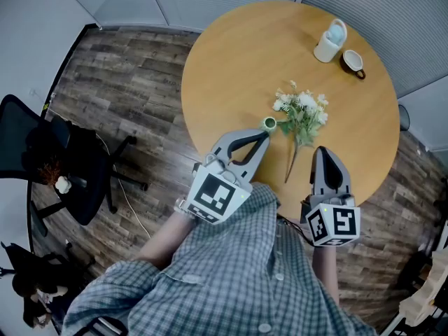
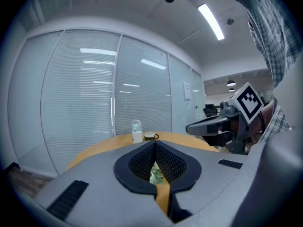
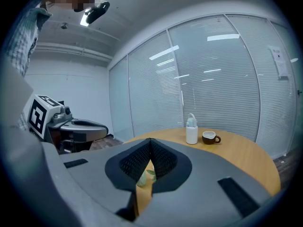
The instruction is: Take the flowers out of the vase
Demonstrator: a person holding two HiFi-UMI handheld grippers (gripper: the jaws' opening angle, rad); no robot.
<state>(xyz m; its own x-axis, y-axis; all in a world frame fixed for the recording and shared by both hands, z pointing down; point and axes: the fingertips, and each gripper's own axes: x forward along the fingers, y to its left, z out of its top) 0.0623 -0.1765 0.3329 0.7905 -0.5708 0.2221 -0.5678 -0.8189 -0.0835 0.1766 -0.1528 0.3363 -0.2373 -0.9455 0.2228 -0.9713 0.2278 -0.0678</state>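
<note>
Wooden worktop [image 1: 224, 68] held the flowers [image 1: 302, 112] lying flat, stems trailing toward six o'clock, the small green vase [image 1: 269, 123] just beside the blooms at nine o'clock. Closed and empty, the left tongs [image 1: 263, 136] sat at the vase's six o'clock, the right tongs [image 1: 320, 150] at the blooms' five o'clock.

The table [image 1: 231, 61] is tan, flowers [image 1: 302, 107] white with green leaves, vase [image 1: 269, 123] green, bottle [image 1: 331, 40] white, cup [image 1: 352, 61] brown, shirt [image 1: 231, 278] grey-checked.

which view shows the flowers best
The head view: the whole bunch of flowers lies on the table, blooms and stem clear. Each gripper view shows only a green sliver through its own jaws.
</note>
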